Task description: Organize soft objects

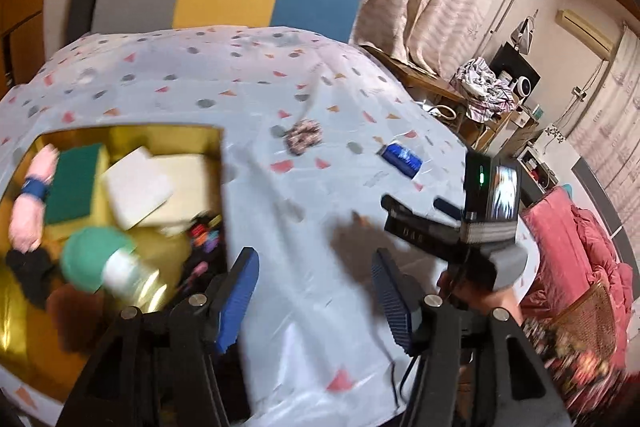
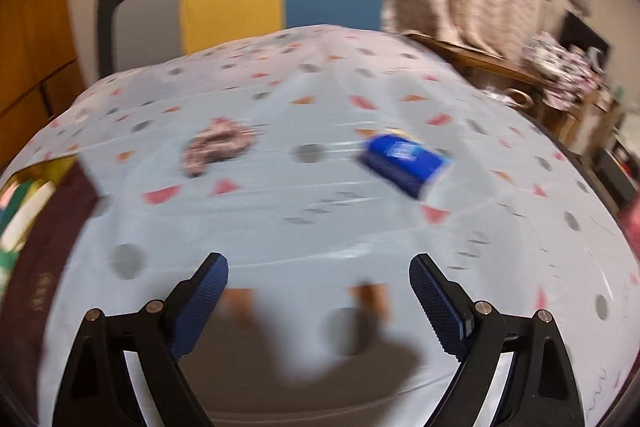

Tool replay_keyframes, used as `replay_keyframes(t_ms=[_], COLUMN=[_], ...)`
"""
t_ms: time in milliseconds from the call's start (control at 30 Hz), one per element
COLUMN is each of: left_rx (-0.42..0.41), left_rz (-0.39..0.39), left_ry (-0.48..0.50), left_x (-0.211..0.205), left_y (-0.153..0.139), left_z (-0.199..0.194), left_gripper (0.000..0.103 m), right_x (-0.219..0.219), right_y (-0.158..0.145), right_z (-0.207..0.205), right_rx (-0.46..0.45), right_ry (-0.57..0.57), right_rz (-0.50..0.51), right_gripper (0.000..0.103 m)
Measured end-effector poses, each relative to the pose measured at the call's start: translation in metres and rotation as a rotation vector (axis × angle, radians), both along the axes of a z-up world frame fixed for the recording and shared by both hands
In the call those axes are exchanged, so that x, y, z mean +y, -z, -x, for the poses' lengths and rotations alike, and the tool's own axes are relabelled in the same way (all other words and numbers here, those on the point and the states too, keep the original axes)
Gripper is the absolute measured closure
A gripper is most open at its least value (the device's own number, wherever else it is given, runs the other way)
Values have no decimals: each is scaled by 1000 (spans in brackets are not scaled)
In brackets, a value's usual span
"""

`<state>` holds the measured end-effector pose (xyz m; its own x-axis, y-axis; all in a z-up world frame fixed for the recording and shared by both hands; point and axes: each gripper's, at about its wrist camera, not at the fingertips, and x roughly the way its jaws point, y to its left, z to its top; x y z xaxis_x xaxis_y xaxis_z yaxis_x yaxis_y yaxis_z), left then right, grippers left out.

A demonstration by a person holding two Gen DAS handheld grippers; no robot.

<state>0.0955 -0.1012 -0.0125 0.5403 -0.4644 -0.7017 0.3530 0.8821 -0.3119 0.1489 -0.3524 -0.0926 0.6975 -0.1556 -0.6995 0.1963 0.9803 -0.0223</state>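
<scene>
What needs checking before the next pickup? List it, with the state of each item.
1. Right gripper open, nothing between its pads: ok.
2. Left gripper open and empty: ok.
3. Blue packet lying free on the tablecloth: ok.
4. Patterned scrunchie lying free, apart from the packet: ok.
5. Space left in the gold box for both: cannot tell; it already looks crowded.
6. Sharp view for aiming: not ok, right wrist picture is blurred.
</scene>
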Motion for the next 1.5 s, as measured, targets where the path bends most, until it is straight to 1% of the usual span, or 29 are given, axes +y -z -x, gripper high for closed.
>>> replay_keyframes(t_ms=[67,167,267,333,400,433,533,600,733,867,933,1033,1133,1167,1200,1233,1333,1367,1400,1500], left_rx=[0,9,27,44,87,118,137,121,72,46,26,17,8,8,8,-5,-36,-49,-55,-47], left_rz=[-17,-50,-108,-146,-150,-145,-188,-227,-320,-370,-388,-381,-401,-391,-379,-368,-378,-388,-389,-333], left_ry=[2,9,24,22,4,-21,-77,-95,-76,-44,-30,-4,-9,-11,-12,-22,-22,-17,-16,-43], left_x=[-20,-51,-82,-101,-110,-111,-114,-116,-128,-136,-140,-141,-145,-145,-145,-143,-143,-143,-142,-134], left_y=[-4,-4,3,14,27,37,55,62,73,86,90,98,105,108,109,109,108,106,105,99], left_z=[-14,-38,-69,-97,-120,-137,-166,-181,-204,-223,-227,-228,-229,-231,-232,-232,-228,-224,-221,-208], left_gripper=[43,42,42,42,42,42,42,42,38,38,38,38,38,39,44,54,76,78,79,79], right_x=[-17,-35,-36,-36,-37,-38,-38,-40,-44,-45,-47,-50,-52,-52,-52,-52,-52,-51,-51,-50], right_y=[4,9,11,11,12,13,13,14,17,19,21,22,25,25,26,26,27,28,28,29], right_z=[4,6,7,8,8,8,13,15,14,14,14,13,12,12,11,11,11,10,9,8], right_rx=[-16,-28,-36,-44,-50,-53,-67,-74,-66,-63,-63,-61,-52,-51,-49,-48,-43,-37,-34,-33], right_ry=[57,112,125,128,127,130,144,152,157,155,153,158,160,159,159,160,158,156,156,156], right_rz=[-4,-64,-66,-62,-69,-72,-85,-95,-117,-135,-148,-165,-178,-181,-184,-186,-187,-185,-182,-177], right_gripper=[10,10,10,10,10,10,10,10,10,10,10,10,10,10,10,10,10,10,10,10])
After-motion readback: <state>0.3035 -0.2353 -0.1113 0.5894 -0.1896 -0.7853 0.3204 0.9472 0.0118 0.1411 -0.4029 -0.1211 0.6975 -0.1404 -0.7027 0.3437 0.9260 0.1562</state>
